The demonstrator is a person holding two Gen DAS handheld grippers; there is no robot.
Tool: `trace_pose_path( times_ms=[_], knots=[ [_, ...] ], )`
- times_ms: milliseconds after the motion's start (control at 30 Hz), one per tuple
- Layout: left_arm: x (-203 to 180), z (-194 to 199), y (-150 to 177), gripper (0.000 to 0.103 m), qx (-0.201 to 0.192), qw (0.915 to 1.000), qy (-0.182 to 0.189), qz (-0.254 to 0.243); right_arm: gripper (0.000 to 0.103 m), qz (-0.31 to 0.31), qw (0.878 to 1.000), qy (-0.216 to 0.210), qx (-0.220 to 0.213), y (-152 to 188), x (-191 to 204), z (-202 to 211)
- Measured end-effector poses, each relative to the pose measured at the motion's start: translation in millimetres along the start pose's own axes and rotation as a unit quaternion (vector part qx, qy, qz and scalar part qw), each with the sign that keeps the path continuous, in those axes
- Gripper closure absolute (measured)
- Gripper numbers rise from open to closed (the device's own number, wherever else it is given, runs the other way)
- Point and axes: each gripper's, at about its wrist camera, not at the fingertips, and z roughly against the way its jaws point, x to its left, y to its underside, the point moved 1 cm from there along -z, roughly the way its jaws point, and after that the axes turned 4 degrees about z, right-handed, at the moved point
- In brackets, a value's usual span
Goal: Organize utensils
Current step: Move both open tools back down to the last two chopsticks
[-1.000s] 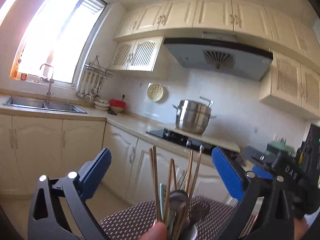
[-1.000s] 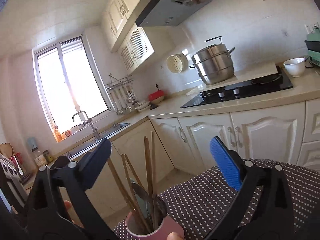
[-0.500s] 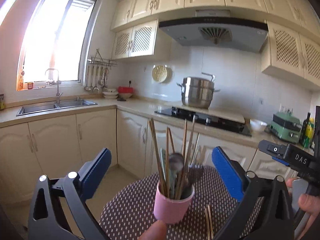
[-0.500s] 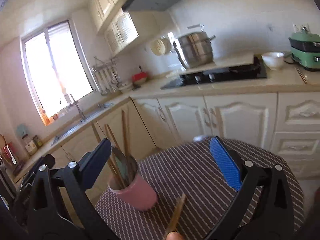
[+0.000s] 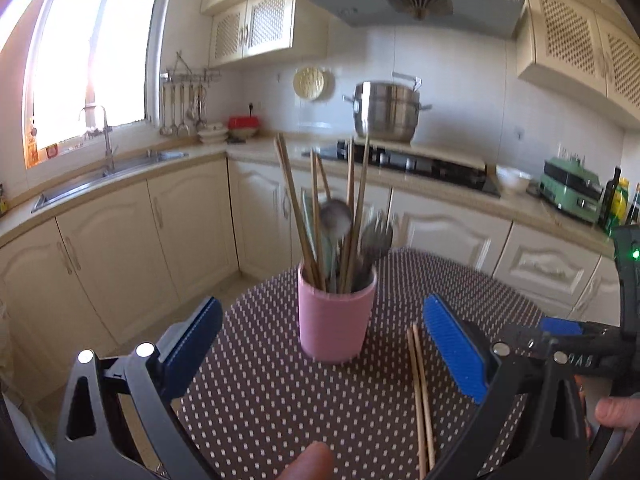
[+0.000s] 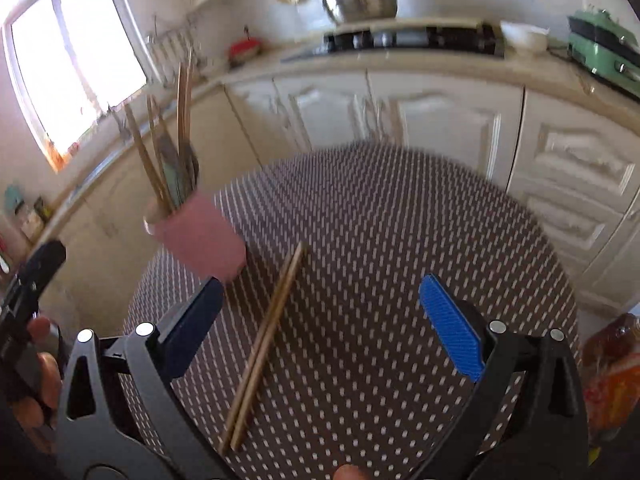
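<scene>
A pair of wooden chopsticks (image 6: 266, 346) lies flat on the polka-dot tabletop (image 6: 380, 240), running from the lower centre of the right wrist view up toward the pink cup (image 6: 202, 234) in the left middle of that frame; in the left wrist view the same pair sits in the lower right, just beside the cup's base. The cup stands upright at the centre of the left wrist view, already bristling with more chopsticks and what look like a spoon and a fork, though blur hides the detail. The right tongs (image 6: 318, 330) stand wide open and empty with the pair between the pads, closer to the left one; the left tongs (image 5: 320, 354) are also wide open, holding nothing, facing the cup. The sticks look light, stiff and thin, and probably smooth, so they may roll apart or pivot if pinched near one end. A hold across both sticks near mid-length seems safest, squeezing them together as one. The cup looks top-heavy, so it could tip if bumped.
</scene>
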Motion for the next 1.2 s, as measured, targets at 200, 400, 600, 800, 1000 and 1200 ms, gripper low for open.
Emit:
trace_pose_path(
  times_ms=[200,400,600,800,1000,1200],
  knots=[
    [7,-12,25,0.004,0.039,0.9992,-0.003,0.006,0.006,0.019,0.999,0.012,0.046,27,13,-26],
    [16,-18,40,0.004,0.059,0.9981,-0.002,0.021,0.006,0.057,0.995,0.031,0.071,40,31,-42],
    [21,-24,48,0.004,0.074,0.9968,-0.002,0.03,0.006,0.069,0.992,0.041,0.099,54,38,-60],
    [22,-31,52,0.004,0.087,0.9956,-0.003,0.034,0.006,0.091,0.988,0.063,0.112,63,46,-73],
    [19,-35,54,0.004,0.093,0.9953,-0.003,0.027,0.006,0.105,0.986,0.075,0.108,65,55,-77],
    [20,-34,54,0.004,0.093,0.9953,-0.003,0.027,0.006,0.102,0.983,0.1,0.119,57,58,-78]
  ],
)
